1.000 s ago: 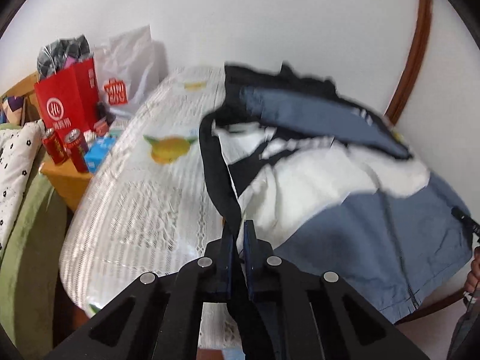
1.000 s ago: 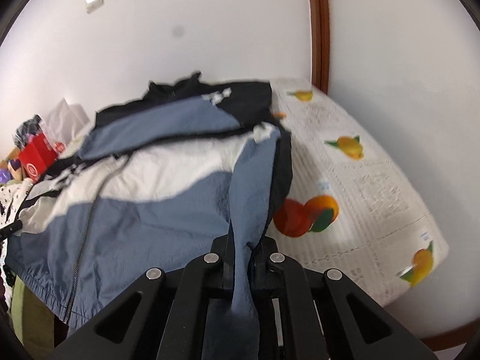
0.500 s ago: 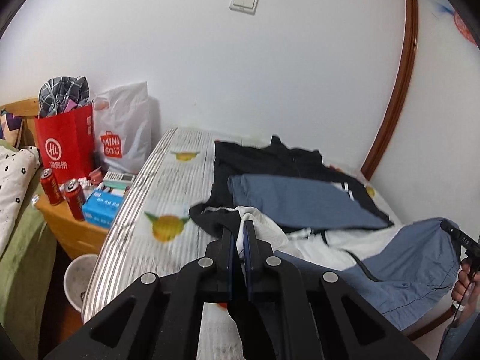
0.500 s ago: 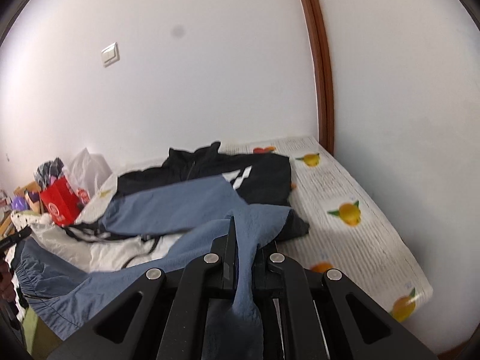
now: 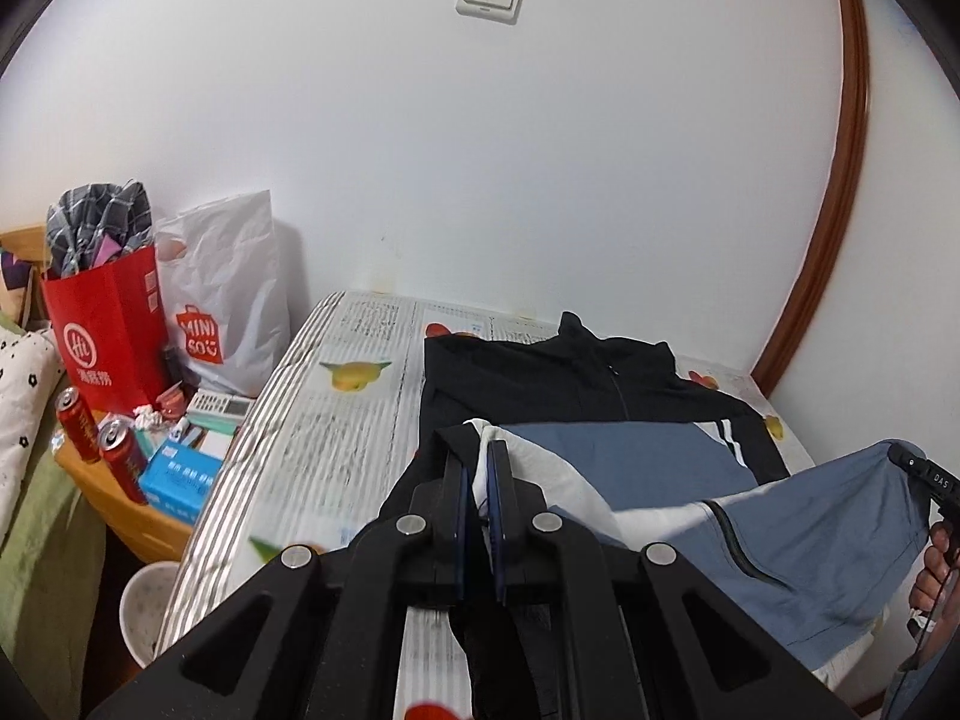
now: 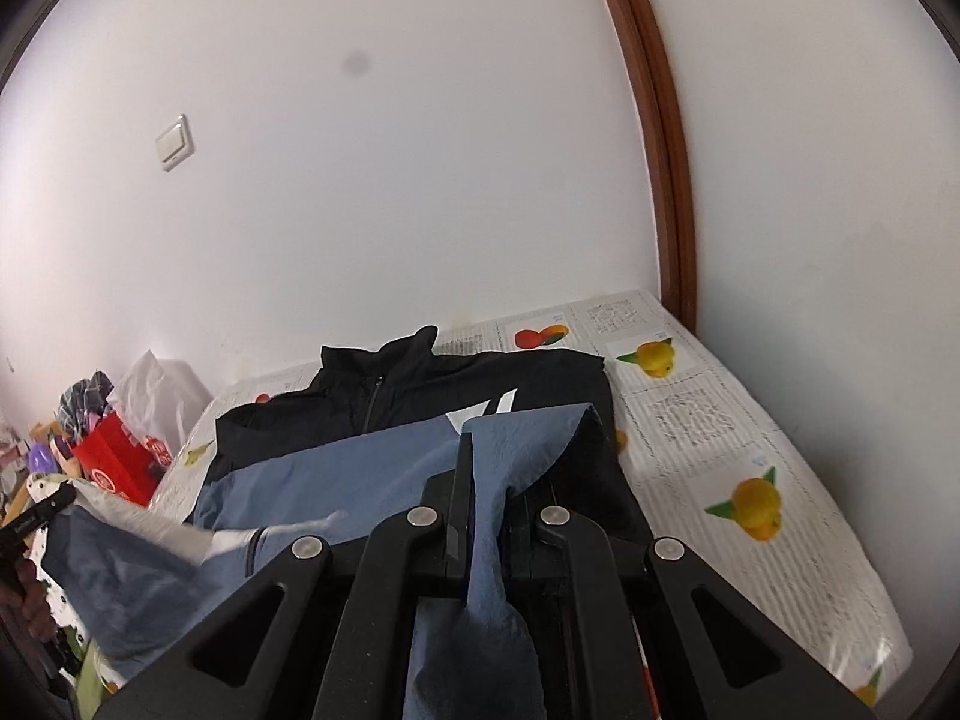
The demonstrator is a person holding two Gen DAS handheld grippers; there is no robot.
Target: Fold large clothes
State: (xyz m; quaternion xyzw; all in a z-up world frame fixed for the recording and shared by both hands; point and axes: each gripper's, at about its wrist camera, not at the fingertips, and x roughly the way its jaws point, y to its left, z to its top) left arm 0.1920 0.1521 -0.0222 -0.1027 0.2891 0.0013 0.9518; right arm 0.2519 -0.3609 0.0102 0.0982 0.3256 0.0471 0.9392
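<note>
A black, blue and white zip jacket [image 5: 576,384] lies on the bed, collar toward the wall; it also shows in the right wrist view [image 6: 420,396]. My left gripper [image 5: 478,468] is shut on the jacket's black and white hem corner and holds it raised. My right gripper [image 6: 489,462] is shut on the blue hem corner [image 6: 528,438], also raised. The lifted blue lower half [image 5: 810,540] hangs between the two grippers above the folded sleeve [image 5: 624,456]. The right gripper's tip [image 5: 927,474] shows at the left view's right edge.
The bed has a white fruit-print cover [image 6: 750,480]. On its left stands a wooden bedside table [image 5: 120,510] with red cans [image 5: 123,456], a blue box [image 5: 180,474], a red bag [image 5: 108,330] and a white Miniso bag [image 5: 228,306]. A white bin [image 5: 144,606] sits below. Wall behind.
Both grippers have risen and moved toward the collar, carrying the hem up off the bed. The blue lower half now hangs lifted over the jacket's upper part.
</note>
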